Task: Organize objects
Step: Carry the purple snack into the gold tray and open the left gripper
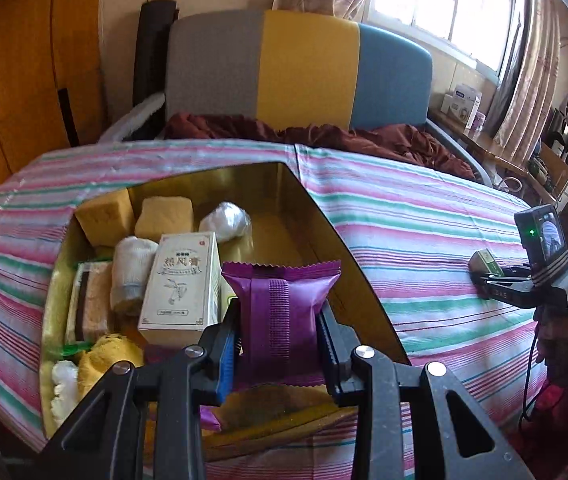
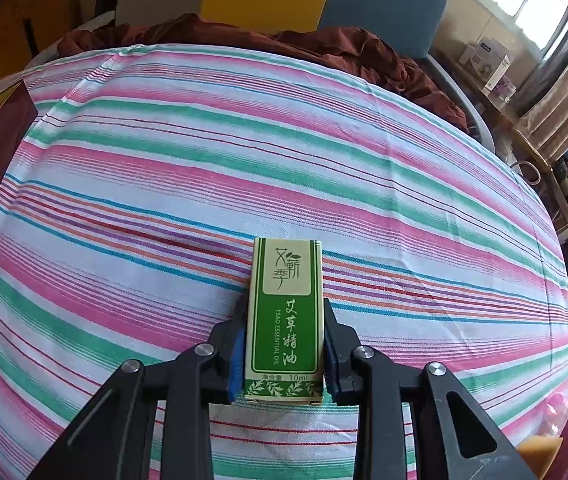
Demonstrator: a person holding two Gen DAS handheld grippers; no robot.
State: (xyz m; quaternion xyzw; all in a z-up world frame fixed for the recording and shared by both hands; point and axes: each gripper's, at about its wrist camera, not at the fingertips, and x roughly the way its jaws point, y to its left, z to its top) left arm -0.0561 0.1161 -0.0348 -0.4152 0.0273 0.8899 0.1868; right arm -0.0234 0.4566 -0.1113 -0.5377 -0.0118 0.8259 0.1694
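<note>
Purple sachet (image 1: 284, 312) sits clamped in your left hand-held gripper (image 1: 280, 344), poised over the near end of the gold-lined box (image 1: 323, 216) on the striped bed sheet (image 1: 423, 232): you look to be mid-delivery, so lower it into the free floor beside the white carton (image 1: 182, 284) and let go. Your right hand-held gripper (image 2: 284, 344) is closed on the green carton (image 2: 285, 312), marked "TSAO ESSENTIAL OIL", "10ml", over the sheet; that probably goes in after.

Box (image 1: 363, 272) on bed (image 1: 423, 216), carton (image 1: 182, 284) inside
</note>
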